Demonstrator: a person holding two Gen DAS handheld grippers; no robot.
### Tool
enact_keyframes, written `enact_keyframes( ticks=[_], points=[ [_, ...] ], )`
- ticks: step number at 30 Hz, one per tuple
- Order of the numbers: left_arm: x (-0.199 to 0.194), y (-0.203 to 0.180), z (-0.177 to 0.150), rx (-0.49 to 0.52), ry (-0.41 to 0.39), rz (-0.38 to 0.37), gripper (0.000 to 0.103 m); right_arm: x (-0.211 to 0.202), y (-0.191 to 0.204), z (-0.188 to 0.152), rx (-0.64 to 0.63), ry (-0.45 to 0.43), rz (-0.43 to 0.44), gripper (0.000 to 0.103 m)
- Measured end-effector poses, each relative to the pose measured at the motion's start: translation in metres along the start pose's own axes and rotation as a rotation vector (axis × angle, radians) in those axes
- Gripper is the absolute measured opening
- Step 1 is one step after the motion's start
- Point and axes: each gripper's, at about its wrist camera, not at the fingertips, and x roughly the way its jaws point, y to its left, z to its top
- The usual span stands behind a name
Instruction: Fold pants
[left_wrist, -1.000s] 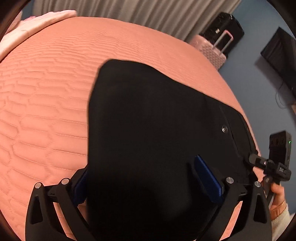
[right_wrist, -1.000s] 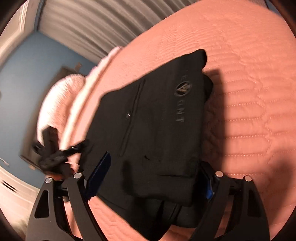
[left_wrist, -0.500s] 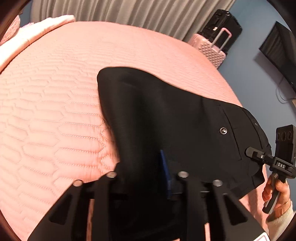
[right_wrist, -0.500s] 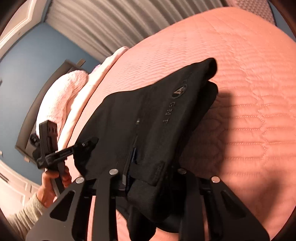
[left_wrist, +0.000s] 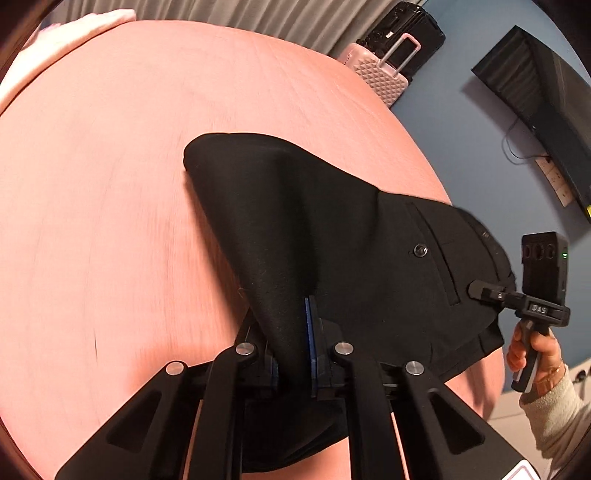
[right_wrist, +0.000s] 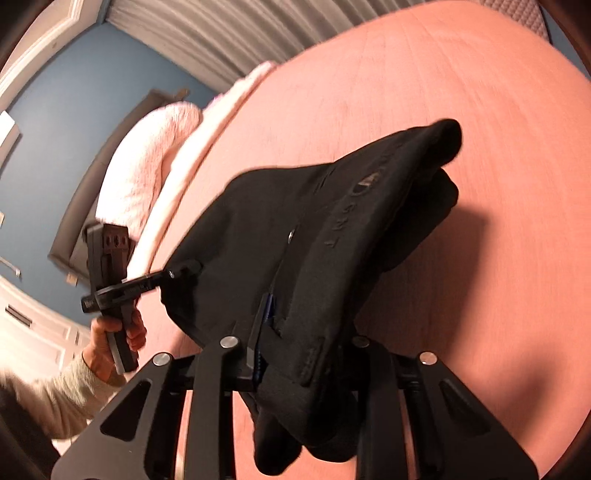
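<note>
Black pants (left_wrist: 332, 236) with grey lettering lay on a salmon-pink bedspread (left_wrist: 110, 184); gripper pads (left_wrist: 308, 332) were blue, wall (left_wrist: 461, 110) blue, curtain (right_wrist: 240, 33) grey.

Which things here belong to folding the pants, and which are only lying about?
For the job:
pants
left gripper, shut on the pants
right gripper, shut on the pants
bed

Lying about:
pink suitcase
black suitcase
screen
blanket
curtain
</note>
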Motion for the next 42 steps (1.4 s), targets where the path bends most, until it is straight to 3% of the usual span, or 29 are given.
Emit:
enact_keyframes(
  ticks=[1, 3, 4, 5, 6, 7, 8, 9, 10, 11, 14, 16, 17, 18, 19, 20, 23, 25, 27, 28, 31, 32, 34, 40, 42],
  points=[
    [-0.007, -0.004, -0.015, 0.004, 0.003, 0.004, 0.008, -0.004, -0.001, -0.013, 0.018, 0.005, 0.01, 0.023],
    [-0.017, -0.01, -0.031, 0.032, -0.006, 0.038, 0.012, -0.008, 0.004, -0.036, -0.043, 0.02, -0.053, 0.023],
    [-0.02, -0.014, -0.042, 0.053, -0.012, 0.082, 0.021, -0.005, -0.001, -0.044, -0.028, 0.033, -0.067, 0.027],
    [-0.022, -0.018, -0.049, 0.085, -0.038, 0.15, 0.03, -0.002, -0.011, -0.052, 0.008, 0.038, -0.095, 0.038],
    [-0.023, -0.019, -0.053, 0.116, -0.062, 0.213, 0.037, -0.004, -0.016, -0.057, 0.01, 0.022, -0.161, 0.048],
    [-0.027, -0.024, -0.057, 0.156, -0.094, 0.321, 0.055, -0.012, -0.02, -0.061, 0.018, -0.007, -0.239, 0.064],
    [-0.037, -0.029, -0.061, 0.186, -0.141, 0.421, 0.06, -0.027, -0.02, -0.062, 0.02, -0.064, -0.315, 0.076],
    [-0.043, -0.034, -0.059, 0.192, -0.162, 0.44, 0.06, -0.041, -0.013, -0.063, -0.006, -0.119, -0.37, 0.08],
    [-0.054, -0.036, -0.06, 0.202, -0.185, 0.474, 0.06, -0.058, 0.006, -0.062, -0.065, -0.215, -0.53, 0.08],
    [-0.062, -0.045, -0.057, 0.231, -0.214, 0.519, 0.059, -0.065, 0.024, -0.058, -0.131, -0.266, -0.584, 0.081],
    [-0.057, -0.073, -0.026, 0.274, -0.231, 0.442, 0.071, -0.06, 0.076, -0.033, -0.287, -0.324, -0.491, 0.079],
    [-0.04, -0.078, -0.011, 0.244, -0.243, 0.342, 0.083, -0.032, 0.094, -0.02, -0.364, -0.274, -0.413, 0.076],
    [-0.021, -0.077, -0.006, 0.23, -0.221, 0.34, 0.083, -0.008, 0.09, -0.019, -0.395, -0.227, -0.442, 0.075],
    [-0.001, -0.074, -0.004, 0.238, -0.166, 0.37, 0.083, 0.009, 0.078, -0.019, -0.4, -0.166, -0.461, 0.074],
    [0.01, -0.07, -0.008, 0.247, -0.144, 0.415, 0.083, 0.022, 0.059, -0.023, -0.379, -0.111, -0.487, 0.064],
    [0.023, -0.064, -0.016, 0.276, -0.13, 0.469, 0.083, 0.031, 0.034, -0.029, -0.33, -0.063, -0.492, 0.064],
    [0.021, -0.054, -0.025, 0.235, -0.136, 0.458, 0.083, 0.007, 0.029, -0.028, -0.238, -0.144, -0.42, 0.061],
    [0.002, -0.053, -0.027, 0.213, -0.186, 0.483, 0.083, -0.006, 0.043, -0.023, -0.271, -0.212, -0.473, 0.062],
    [0.004, -0.049, -0.024, 0.19, -0.17, 0.502, 0.087, 0.012, 0.029, -0.029, -0.279, -0.139, -0.563, 0.063],
    [0.013, -0.043, -0.028, 0.175, -0.136, 0.516, 0.089, 0.019, 0.02, -0.04, -0.26, -0.105, -0.562, 0.063],
    [0.003, -0.038, -0.031, 0.031, -0.141, 0.484, 0.084, -0.003, 0.032, -0.039, -0.137, -0.171, -0.527, 0.067],
    [-0.006, -0.044, -0.031, 0.03, -0.163, 0.494, 0.084, -0.023, 0.047, -0.041, -0.122, -0.235, -0.526, 0.084],
    [-0.03, -0.07, -0.03, 0.058, -0.217, 0.525, 0.084, -0.045, 0.071, -0.046, -0.135, -0.331, -0.519, 0.096],
    [-0.08, -0.136, -0.053, 0.104, -0.248, 0.525, 0.086, -0.082, 0.136, -0.082, -0.177, -0.415, -0.6, 0.098],
    [-0.089, -0.153, -0.058, 0.112, -0.262, 0.536, 0.086, -0.09, 0.158, -0.073, -0.178, -0.464, -0.645, 0.098]
  ],
)
